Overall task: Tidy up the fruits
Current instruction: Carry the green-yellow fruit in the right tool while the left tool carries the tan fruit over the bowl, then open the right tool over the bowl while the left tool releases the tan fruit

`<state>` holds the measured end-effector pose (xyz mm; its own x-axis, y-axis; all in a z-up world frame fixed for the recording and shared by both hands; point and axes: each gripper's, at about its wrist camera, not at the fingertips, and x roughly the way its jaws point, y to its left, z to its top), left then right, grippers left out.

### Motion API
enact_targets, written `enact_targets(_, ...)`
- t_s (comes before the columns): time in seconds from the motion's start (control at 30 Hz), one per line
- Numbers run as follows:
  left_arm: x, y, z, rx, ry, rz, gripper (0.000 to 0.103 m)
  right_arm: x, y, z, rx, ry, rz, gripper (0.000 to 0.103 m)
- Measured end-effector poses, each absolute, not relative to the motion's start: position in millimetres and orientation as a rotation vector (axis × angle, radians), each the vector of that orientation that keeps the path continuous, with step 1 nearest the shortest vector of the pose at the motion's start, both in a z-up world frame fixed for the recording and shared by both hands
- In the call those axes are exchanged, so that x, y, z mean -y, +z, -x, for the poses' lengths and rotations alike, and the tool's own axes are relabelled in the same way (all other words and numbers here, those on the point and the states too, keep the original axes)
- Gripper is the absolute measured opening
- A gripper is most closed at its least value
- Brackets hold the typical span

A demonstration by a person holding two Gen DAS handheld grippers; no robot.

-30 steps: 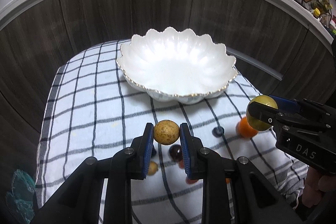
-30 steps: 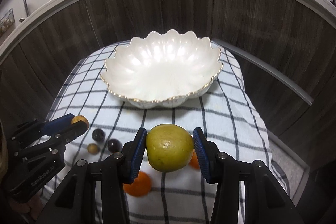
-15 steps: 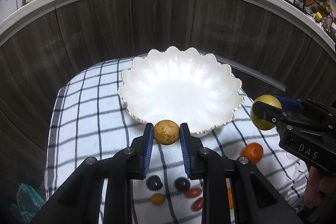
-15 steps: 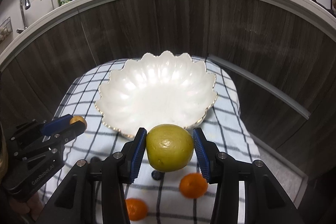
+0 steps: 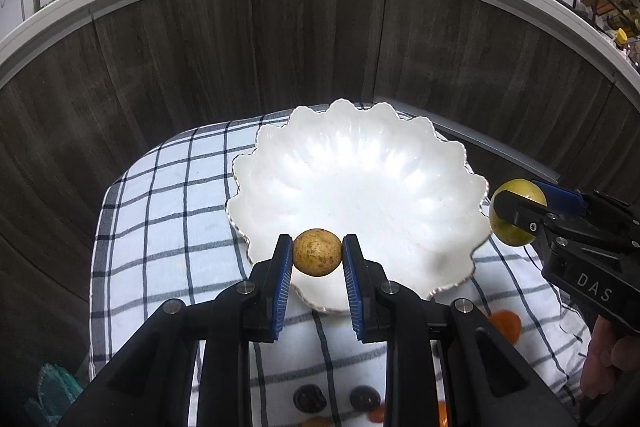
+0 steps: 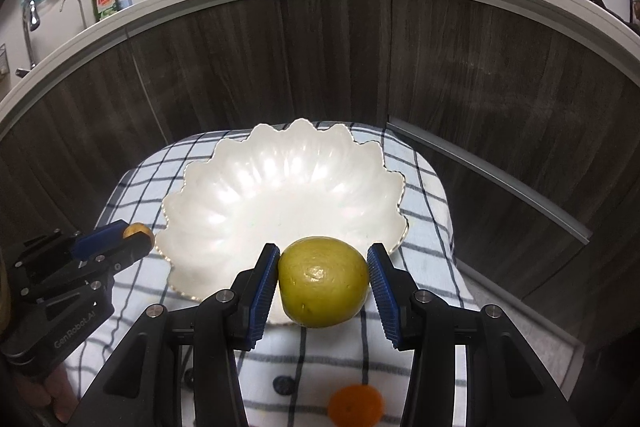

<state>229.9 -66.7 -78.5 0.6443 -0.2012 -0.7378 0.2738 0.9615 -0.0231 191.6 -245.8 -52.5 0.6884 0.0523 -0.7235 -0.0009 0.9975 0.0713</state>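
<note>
Bowl holds no fruit yet.

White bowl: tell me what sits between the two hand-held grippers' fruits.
The left wrist view shows only the empty white bowl between the brown fruit and the yellow-green fruit; both fruits are clamped at its near rim.

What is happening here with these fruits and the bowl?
A person is sorting fruit with two handheld tools. The left tool grips a small brown fruit at the near rim of the white bowl. The right tool grips a yellow-green fruit at the bowl's near rim too. The bowl holds no fruit yet. An orange and some small dark fruits lie on the checked cloth.
</note>
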Motion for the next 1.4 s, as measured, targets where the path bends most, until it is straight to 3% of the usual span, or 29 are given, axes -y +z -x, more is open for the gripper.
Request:
enact_targets(0.73,73,-110,-275,-0.948,-0.253,-0.125,0.027,244,-84,-236,-0.915,0.047,-0.119,0.047)
enact_targets(0.8,72,-111,-274,-0.954,-0.246,-0.129,0.038,240,-85,-238,-0.916,0.061,-0.115,0.047)
enact_targets(0.87,70,-109,-272,-0.942,-0.225,-0.132,0.056,236,-86,-239,-0.922,0.064,-0.099,0.048)
enact_targets(0.93,67,-108,-272,-0.937,-0.208,-0.133,0.060,232,-84,-241,-0.920,0.071,-0.079,0.051)
enact_targets(1.0,62,-108,-272,-0.941,-0.190,-0.122,0.062,230,-80,-240,-0.904,0.047,-0.054,0.069)
enact_targets(1.07,57,-106,-271,-0.938,-0.169,-0.109,0.069,231,-74,-239,-0.880,0.004,-0.036,0.076)
enact_targets(1.23,49,-97,-265,-0.901,-0.135,-0.093,0.082,231,-66,-237,-0.865,-0.026,-0.017,0.077)
enact_targets(1.4,47,-89,-260,-0.900,-0.114,-0.088,0.083,230,-60,-231,-0.847,-0.028,-0.013,0.077)
